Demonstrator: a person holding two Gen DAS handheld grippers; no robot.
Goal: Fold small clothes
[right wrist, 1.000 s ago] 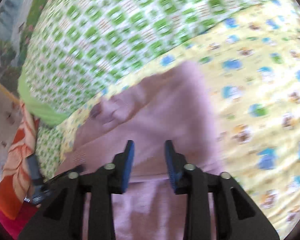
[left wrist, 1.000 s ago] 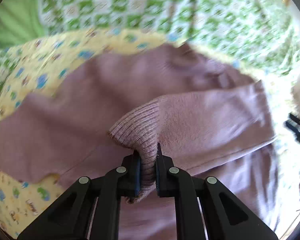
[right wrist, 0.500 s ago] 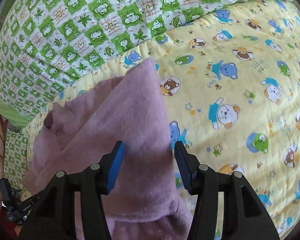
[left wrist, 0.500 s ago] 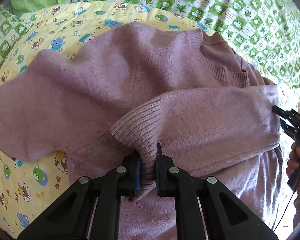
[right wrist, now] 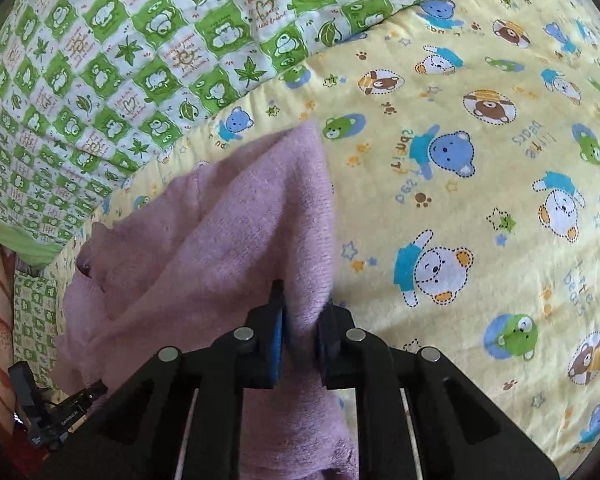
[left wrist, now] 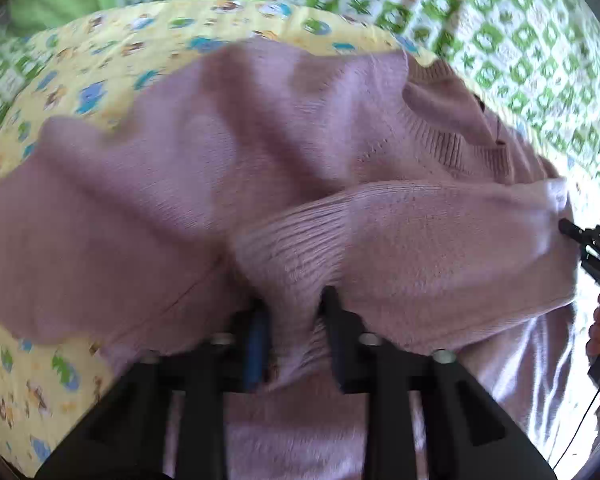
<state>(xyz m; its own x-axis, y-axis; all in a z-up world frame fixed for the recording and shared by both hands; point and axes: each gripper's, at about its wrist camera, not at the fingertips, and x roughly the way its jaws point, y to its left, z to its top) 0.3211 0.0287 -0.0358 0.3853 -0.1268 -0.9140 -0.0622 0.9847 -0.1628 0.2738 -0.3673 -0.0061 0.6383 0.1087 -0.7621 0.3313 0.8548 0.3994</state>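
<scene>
Left gripper (left wrist: 292, 322): fingers just opening, apart, ribbed cuff (left wrist: 296, 248) loose between them.
Right gripper (right wrist: 300, 326): fingers just closing, clamped on sweater (right wrist: 220, 240) fold, 6 o'clock.

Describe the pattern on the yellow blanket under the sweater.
Cartoon bears in blue, brown, green and white on the yellow blanket, clearest in the right wrist view.

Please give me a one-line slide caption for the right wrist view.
Right gripper, jaws just closed, pinches a fold of the sweater on the bear-print sheet.
</scene>
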